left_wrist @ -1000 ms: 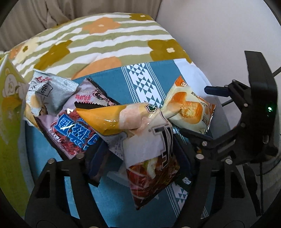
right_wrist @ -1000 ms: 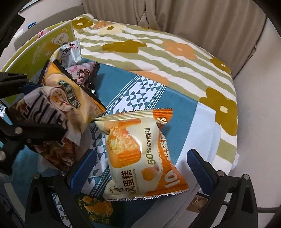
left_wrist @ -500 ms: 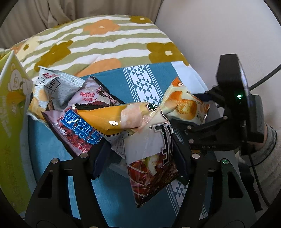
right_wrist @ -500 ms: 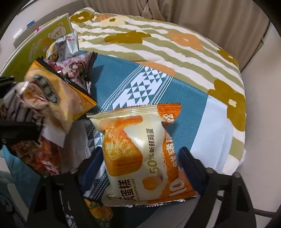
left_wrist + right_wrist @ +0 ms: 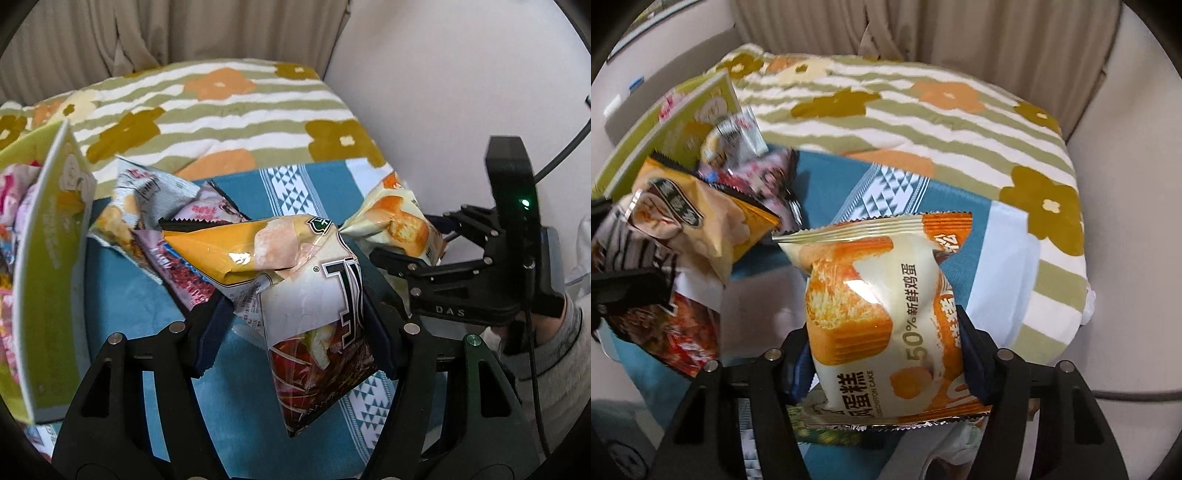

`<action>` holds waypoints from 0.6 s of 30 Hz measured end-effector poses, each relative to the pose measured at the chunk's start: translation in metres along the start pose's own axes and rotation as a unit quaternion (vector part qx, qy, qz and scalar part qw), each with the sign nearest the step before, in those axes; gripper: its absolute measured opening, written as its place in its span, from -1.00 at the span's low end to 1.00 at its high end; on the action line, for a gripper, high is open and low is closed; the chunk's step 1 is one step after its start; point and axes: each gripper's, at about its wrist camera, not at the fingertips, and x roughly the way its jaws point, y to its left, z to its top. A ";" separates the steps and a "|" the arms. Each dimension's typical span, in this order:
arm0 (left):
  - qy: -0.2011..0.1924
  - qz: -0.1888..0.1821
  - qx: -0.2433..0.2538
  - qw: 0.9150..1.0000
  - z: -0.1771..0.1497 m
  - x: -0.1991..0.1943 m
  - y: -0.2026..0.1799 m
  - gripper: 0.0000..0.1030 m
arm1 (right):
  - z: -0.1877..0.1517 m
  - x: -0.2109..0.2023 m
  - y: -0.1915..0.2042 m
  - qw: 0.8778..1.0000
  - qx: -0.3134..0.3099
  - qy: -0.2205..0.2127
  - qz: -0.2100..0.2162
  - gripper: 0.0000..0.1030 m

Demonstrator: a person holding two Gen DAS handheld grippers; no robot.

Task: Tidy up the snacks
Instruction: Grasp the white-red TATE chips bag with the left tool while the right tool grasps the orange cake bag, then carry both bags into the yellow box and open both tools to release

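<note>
While both packets hang clear of the blue patterned cloth (image 5: 236, 424), worth treating each as a light, air-puffed film pillow, slick and crushable. Left hand-held gripper (image 5: 295, 332) clenched on the chip bags (image 5: 314, 295) at 6 o'clock; right hand-held gripper (image 5: 886, 354) pinching the chiffon cake packet (image 5: 882, 314) mid-body, also at 6. Better gripped by the crimped seams; green carton (image 5: 48, 277) waiting at 9 o'clock.

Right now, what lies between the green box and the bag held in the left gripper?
In the left wrist view, two loose packets lie there on the teal cloth: a silver snack packet and a pink-purple one, overlapping.
</note>
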 end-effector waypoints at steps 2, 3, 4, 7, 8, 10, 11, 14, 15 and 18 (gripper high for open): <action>-0.018 0.002 -0.002 1.000 -0.002 -0.018 0.000 0.22 | -0.001 -0.018 0.006 1.000 0.009 -0.014 -0.002 0.18; -0.028 0.003 -0.003 1.000 -0.003 -0.028 0.001 0.22 | -0.001 -0.027 0.010 1.000 0.012 -0.022 -0.004 0.18; -0.037 0.004 -0.005 0.999 -0.004 -0.037 0.001 0.22 | 0.000 -0.037 0.014 0.999 0.014 -0.031 -0.005 0.18; -0.060 0.014 -0.011 0.998 -0.008 -0.065 0.007 0.22 | 0.002 -0.067 0.030 0.998 0.017 -0.057 -0.010 0.18; -0.067 0.018 -0.014 0.997 -0.010 -0.077 0.011 0.22 | 0.003 -0.074 0.035 0.998 0.016 -0.063 -0.009 0.18; -0.079 0.024 -0.020 0.996 -0.012 -0.096 0.020 0.22 | 0.006 -0.090 0.048 0.997 0.012 -0.076 -0.003 0.18; -0.085 0.029 -0.023 0.996 -0.014 -0.106 0.026 0.22 | 0.009 -0.098 0.057 0.997 0.008 -0.082 -0.001 0.18; -0.101 0.043 -0.033 0.993 -0.019 -0.136 0.047 0.22 | 0.019 -0.119 0.085 0.995 -0.001 -0.099 0.004 0.18; -0.105 0.048 -0.037 0.993 -0.020 -0.145 0.055 0.22 | 0.023 -0.126 0.096 0.994 -0.003 -0.107 0.011 0.18; -0.115 0.062 -0.048 0.990 -0.025 -0.170 0.087 0.22 | 0.036 -0.139 0.126 0.992 -0.008 -0.124 0.027 0.18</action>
